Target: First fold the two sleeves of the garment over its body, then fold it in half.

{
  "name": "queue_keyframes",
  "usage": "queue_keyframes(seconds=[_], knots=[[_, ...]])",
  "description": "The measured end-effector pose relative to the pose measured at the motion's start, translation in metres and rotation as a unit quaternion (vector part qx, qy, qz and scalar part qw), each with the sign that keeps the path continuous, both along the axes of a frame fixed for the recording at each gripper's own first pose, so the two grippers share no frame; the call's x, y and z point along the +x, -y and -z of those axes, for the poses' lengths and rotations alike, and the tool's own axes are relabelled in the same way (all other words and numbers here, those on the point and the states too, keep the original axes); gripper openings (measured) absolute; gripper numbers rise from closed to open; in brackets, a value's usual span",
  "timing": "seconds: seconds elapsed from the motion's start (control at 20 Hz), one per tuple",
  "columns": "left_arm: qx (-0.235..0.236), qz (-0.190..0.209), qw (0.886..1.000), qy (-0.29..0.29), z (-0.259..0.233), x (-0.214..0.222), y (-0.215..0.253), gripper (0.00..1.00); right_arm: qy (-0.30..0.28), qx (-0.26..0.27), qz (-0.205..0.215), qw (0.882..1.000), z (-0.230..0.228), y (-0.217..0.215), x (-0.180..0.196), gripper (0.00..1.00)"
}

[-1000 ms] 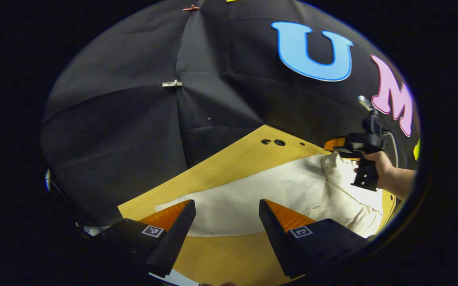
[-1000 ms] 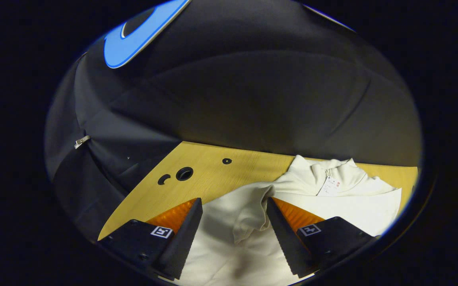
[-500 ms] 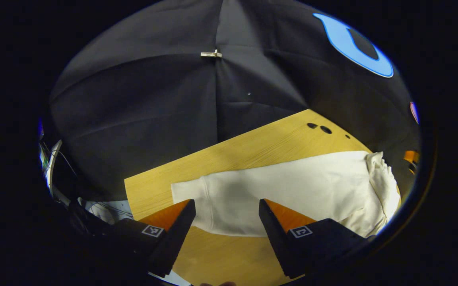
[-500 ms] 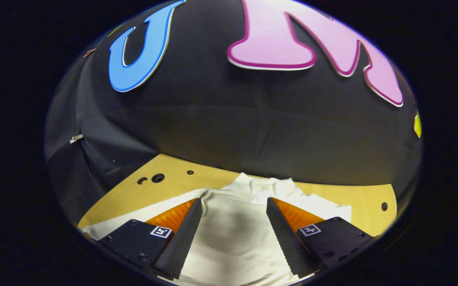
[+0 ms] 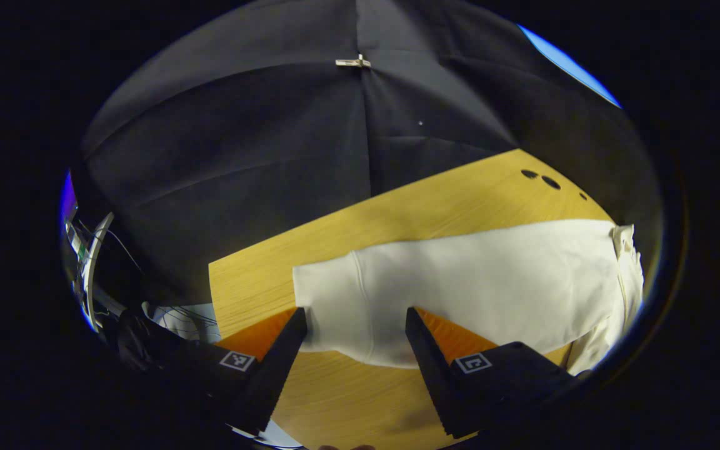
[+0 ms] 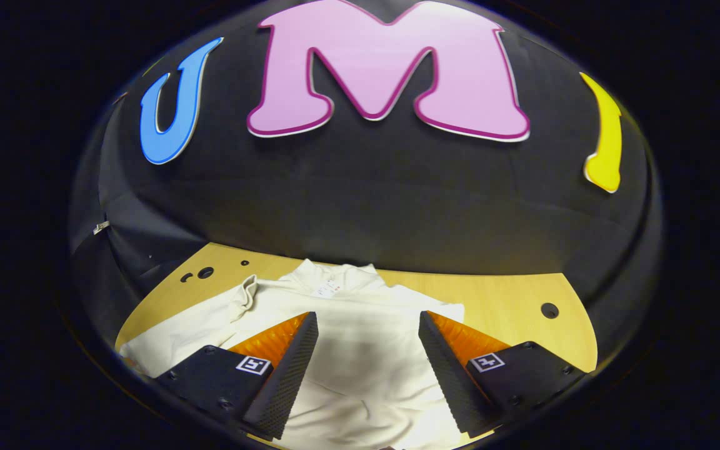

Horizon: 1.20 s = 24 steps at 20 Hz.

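Tabletop (image 5: 447,200): light wood, grain running along its length. In the left gripper view, two dark holes (image 5: 540,178) lie side by side near its far corner, a smaller one just beyond them. In the right gripper view, a single round hole (image 6: 549,310) sits toward the tabletop's right end. Black cloth wall (image 5: 241,156) behind, creased, seams pinned by a small metal clip (image 5: 353,62). At the far left edge, thin cables (image 5: 94,250) and a pale curved frame, blurred.

We are in a recording booth. Black cloth walls (image 5: 241,156), clipped at a seam, enclose a pale wooden tabletop (image 5: 410,215) with drilled holes.
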<state>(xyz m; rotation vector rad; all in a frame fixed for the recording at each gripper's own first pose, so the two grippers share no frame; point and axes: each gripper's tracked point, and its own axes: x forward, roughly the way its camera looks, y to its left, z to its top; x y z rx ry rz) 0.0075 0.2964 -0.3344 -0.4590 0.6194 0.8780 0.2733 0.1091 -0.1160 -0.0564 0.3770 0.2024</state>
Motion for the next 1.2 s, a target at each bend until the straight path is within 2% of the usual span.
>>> queue_keyframes(seconds=[0.05,0.1,0.15,0.2,0.25,0.35,0.45,0.5,0.6,0.7,0.85,0.9,0.95,1.1,1.2], knots=[[0.001,0.008,1.0,-0.001,0.0,0.002,0.003,0.93,-0.007,0.006,0.011,1.0,0.004,0.011,-0.005,0.99],[0.004,0.016,1.0,0.003,-0.001,0.008,0.0,0.96,-0.012,0.013,0.02,1.0,0.008,0.019,-0.009,0.99],[0.012,0.021,1.0,0.006,-0.002,0.017,-0.001,0.94,-0.017,0.019,0.029,0.999,0.012,0.028,-0.014,0.99],[0.02,0.03,0.999,0.004,-0.005,0.023,-0.001,0.72,-0.022,0.023,0.037,0.999,0.018,0.037,-0.02,0.99],[0.032,0.042,0.999,0.006,-0.006,0.031,-0.001,0.7,-0.027,0.025,0.044,0.998,0.023,0.044,-0.024,0.99],[0.054,0.049,0.997,-0.006,-0.007,0.045,-0.002,0.29,-0.034,0.028,0.053,0.998,0.03,0.059,-0.033,0.99],[0.064,0.057,0.996,-0.003,-0.011,0.055,-0.003,0.21,-0.033,0.02,0.061,0.997,0.033,0.078,-0.038,0.99],[0.064,0.063,0.996,-0.004,-0.013,0.06,-0.002,0.13,-0.032,0.016,0.063,0.997,0.033,0.086,-0.041,0.99],[0.063,0.08,0.995,0.001,-0.016,0.07,0.001,0.08,-0.031,0.008,0.068,0.997,0.036,0.102,-0.044,0.99],[0.053,0.084,0.995,0.01,-0.019,0.075,0.001,0.07,-0.03,0.001,0.074,0.997,0.037,0.12,-0.047,0.99],[0.01,0.071,0.997,0.034,-0.024,0.083,0.008,0.11,-0.027,0.002,0.088,0.996,0.039,0.143,-0.049,0.99],[0.0,0.064,0.997,0.045,-0.028,0.087,0.009,0.06,-0.026,0.0,0.097,0.995,0.041,0.154,-0.049,0.99],[-0.004,0.063,0.997,0.052,-0.034,0.093,0.012,0.06,-0.031,-0.001,0.105,0.994,0.046,0.162,-0.052,0.99],[0.013,0.088,0.993,0.076,-0.063,0.115,0.026,0.06,-0.037,0.004,0.118,0.992,0.055,0.182,-0.059,0.98],[0.03,0.12,0.986,0.111,-0.098,0.141,0.041,0.06,-0.04,0.005,0.122,0.992,0.061,0.193,-0.065,0.99]])
